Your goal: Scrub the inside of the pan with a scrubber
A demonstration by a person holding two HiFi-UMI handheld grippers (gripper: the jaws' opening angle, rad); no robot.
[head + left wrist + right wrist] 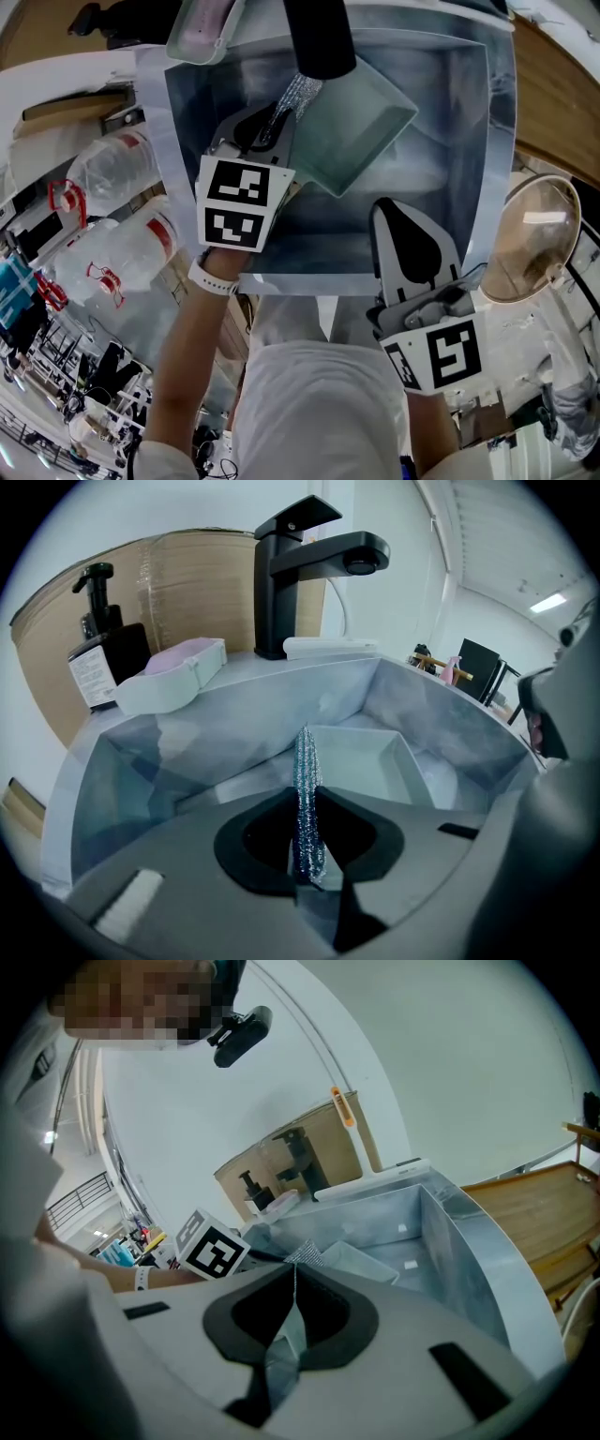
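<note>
The left tongs [270,129] pinch the steel scrubber [298,94] just over the pan [370,127] in the sink [459,141], seemingly not yet touching it. The right tongs [394,216] sit closed and empty. Next, the scrubber needs pressing onto the pan's floor.

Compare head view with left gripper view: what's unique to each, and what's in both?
Head view only: the right gripper, shut and empty, over the near rim of the sink; a glass lid right of the sink; plastic bottles left of it.
Left gripper view only: ceiling lights in the room beyond, and a close, edge-on look at the fingers of the left gripper clamped on the scrubber.
Both: sink, pan, scrubber, black faucet, soap dish.
</note>
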